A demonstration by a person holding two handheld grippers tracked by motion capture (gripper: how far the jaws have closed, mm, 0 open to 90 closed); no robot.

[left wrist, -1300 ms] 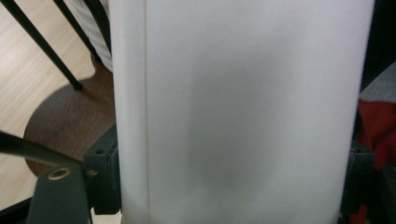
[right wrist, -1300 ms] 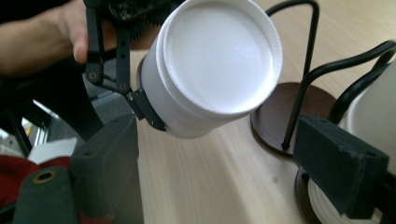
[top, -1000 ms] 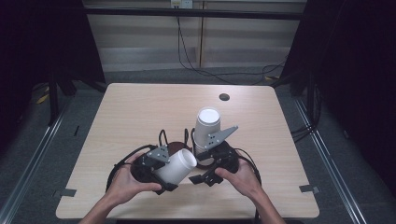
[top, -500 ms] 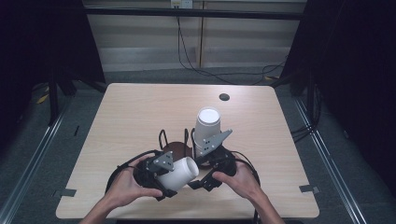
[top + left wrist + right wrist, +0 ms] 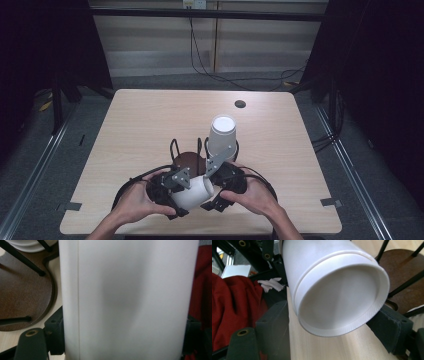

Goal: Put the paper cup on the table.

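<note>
Since a second ago both hands have drawn nearer the person, left gripper (image 5: 187, 197) clamped on a loose cup (image 5: 196, 191) lying sideways, right gripper (image 5: 216, 192) straddling its bottom end, grip unclear, and stacking on the cup stack (image 5: 222, 137) in the wire rack (image 5: 186, 155) remains.

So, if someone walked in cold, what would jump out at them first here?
Most striking is the white paper cup lying on its side at the near edge of the table, with the left tool shut on it and the right tool at its base end. Just behind stands a stack of upturned white cups in a black wire rack with a brown base.
</note>
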